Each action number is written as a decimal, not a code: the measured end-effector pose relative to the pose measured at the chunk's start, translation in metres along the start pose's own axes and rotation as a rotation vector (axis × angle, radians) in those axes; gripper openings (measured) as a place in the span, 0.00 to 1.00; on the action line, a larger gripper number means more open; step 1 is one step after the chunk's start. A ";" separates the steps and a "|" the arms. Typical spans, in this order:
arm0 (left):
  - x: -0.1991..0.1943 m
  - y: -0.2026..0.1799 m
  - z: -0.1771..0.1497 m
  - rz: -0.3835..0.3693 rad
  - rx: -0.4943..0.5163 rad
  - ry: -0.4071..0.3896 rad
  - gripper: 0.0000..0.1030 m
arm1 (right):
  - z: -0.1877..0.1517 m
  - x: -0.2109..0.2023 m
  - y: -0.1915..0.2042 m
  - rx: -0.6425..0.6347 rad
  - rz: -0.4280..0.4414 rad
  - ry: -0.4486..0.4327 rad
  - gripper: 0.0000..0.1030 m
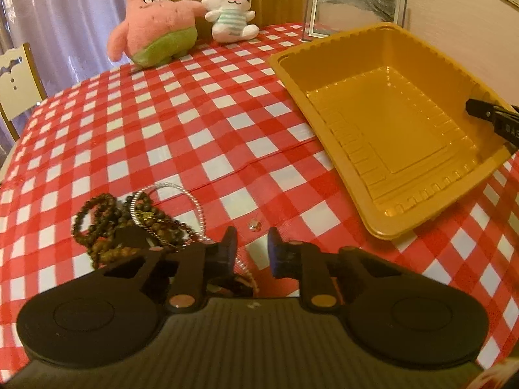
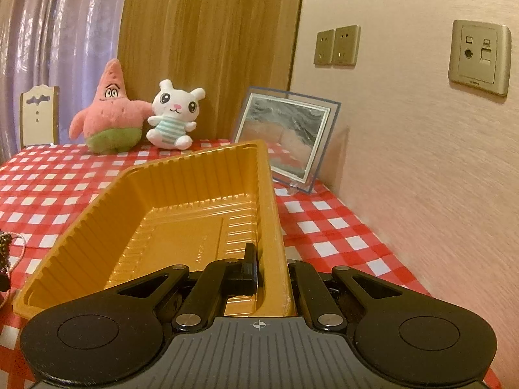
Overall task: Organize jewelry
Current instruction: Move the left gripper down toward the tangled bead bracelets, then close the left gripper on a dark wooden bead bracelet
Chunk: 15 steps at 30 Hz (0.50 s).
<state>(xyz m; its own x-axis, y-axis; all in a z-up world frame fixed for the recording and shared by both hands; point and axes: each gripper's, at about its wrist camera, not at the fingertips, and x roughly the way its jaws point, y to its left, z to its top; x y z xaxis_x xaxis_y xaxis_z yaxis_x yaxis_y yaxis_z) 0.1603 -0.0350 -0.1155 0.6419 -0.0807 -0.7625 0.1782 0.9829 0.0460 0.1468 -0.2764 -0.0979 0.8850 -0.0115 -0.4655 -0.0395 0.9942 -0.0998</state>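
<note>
Between the two dark fingers of the left gripper (image 1: 252,249) shows bare red-and-white checked tablecloth (image 1: 181,120) with a tiny pale ornament (image 1: 254,225) just ahead of the gap; the pads stand apart and press on nothing. Just to the left of the left finger, partly hidden under the gripper's linkage, lies the heap of jewelry: dark brown beaded bracelets (image 1: 107,227) tangled with a looped silvery bead chain (image 1: 191,201), one strand of which trails back beneath the left finger. Off to the right, well apart from the heap, rests the ribbed yellow plastic tray (image 1: 382,123), with nothing inside it. The right gripper (image 2: 271,265) is clamped on that tray's near right wall (image 2: 269,214), one finger inside and the other outside the rim; its black tip shows at the tray's edge in the left view. Beyond, at the table's far side, sit a pink star-shaped plush toy (image 1: 152,22), a white bunny plush in a striped shirt (image 1: 228,8) and a clear-framed picture (image 1: 355,5).
</note>
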 end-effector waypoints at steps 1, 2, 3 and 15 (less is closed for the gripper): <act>0.003 -0.001 0.001 0.006 -0.006 0.002 0.16 | 0.001 0.002 -0.002 -0.003 0.009 0.001 0.04; 0.006 -0.002 0.003 0.014 -0.010 0.003 0.16 | 0.001 0.003 -0.004 -0.007 0.017 0.003 0.04; 0.008 -0.004 0.004 0.026 -0.016 0.006 0.16 | 0.003 0.005 -0.005 -0.012 0.028 0.007 0.04; 0.028 -0.012 0.009 0.101 -0.094 0.036 0.10 | 0.006 0.018 -0.017 -0.037 0.102 0.008 0.04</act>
<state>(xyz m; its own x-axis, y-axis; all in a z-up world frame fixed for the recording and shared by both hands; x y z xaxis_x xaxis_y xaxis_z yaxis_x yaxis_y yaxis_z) 0.1831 -0.0506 -0.1316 0.6253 0.0236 -0.7800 0.0425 0.9970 0.0643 0.1663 -0.2932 -0.0995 0.8715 0.0882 -0.4823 -0.1464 0.9856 -0.0843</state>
